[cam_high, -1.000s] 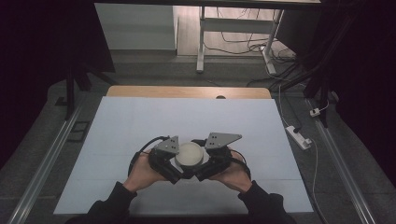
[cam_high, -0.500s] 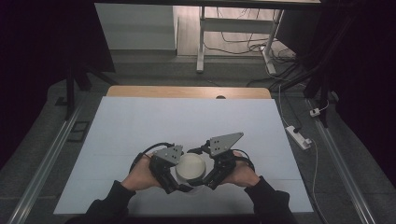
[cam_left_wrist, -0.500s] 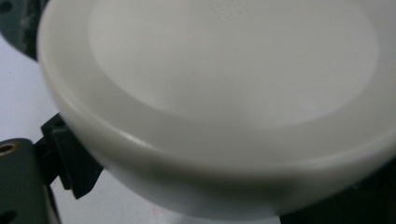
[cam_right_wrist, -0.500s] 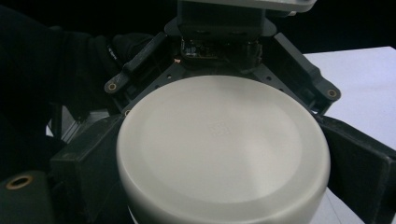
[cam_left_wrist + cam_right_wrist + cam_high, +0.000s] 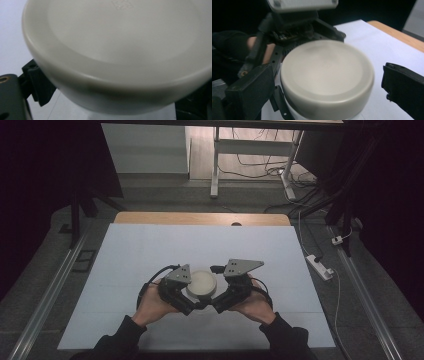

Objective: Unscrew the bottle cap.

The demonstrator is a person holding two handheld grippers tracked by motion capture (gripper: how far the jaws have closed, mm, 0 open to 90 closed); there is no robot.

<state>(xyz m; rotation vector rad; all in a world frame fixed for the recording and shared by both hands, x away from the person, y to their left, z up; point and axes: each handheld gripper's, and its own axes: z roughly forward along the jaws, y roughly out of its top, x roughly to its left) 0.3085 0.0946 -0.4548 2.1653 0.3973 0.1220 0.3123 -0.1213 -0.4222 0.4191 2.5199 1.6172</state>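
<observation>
Pale sheeting covers the desk (image 5: 150, 250), bare on all sides. Near its front edge stands a white lidded jar (image 5: 201, 285), flanked by both tongs. Left tongs (image 5: 186, 301) appear clamped low on the body; right tongs (image 5: 327, 87) stand apart around the lid (image 5: 325, 67). Judged step: lid removal; next, close on the lid and twist.

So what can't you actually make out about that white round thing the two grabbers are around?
- White lidded container: its body, in the high view, is hidden by its own lid and both grippers.
- Raised mark on the lid, left gripper view: too blurred to read.
- Right gripper, right gripper view: its right jaw stands apart from the lid; contact at the left jaw is unclear.
</observation>
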